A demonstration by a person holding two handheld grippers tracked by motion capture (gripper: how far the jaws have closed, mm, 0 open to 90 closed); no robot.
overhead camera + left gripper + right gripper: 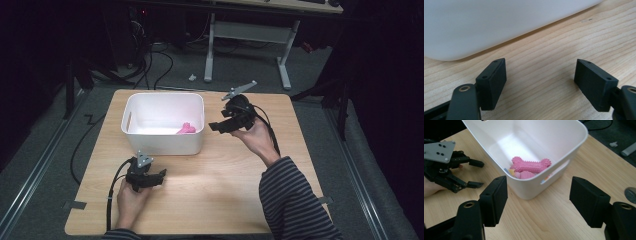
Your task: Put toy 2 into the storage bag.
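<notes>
High view, note form: white bin [165, 142] toward the back left of the wooden table [215, 185], pink bone toy [186, 129] lying inside, down in the corner nearest the right gripper [216, 126]. Raised off the table just beside the bin's right wall, jaws wide apart and empty, tilted toward the opening, probably to line up a reach down for the toy. From the right gripper view, bone [530, 165] resting on a few paler pieces, too hidden to name, close against the bin wall, so a steep entry likely needed. Left gripper [159, 176] low on the table in front of the bin, jaws likewise spread with nothing between, pointing along the near wall [499, 25], seemingly parked there to steady the bin or simply keep clear.
</notes>
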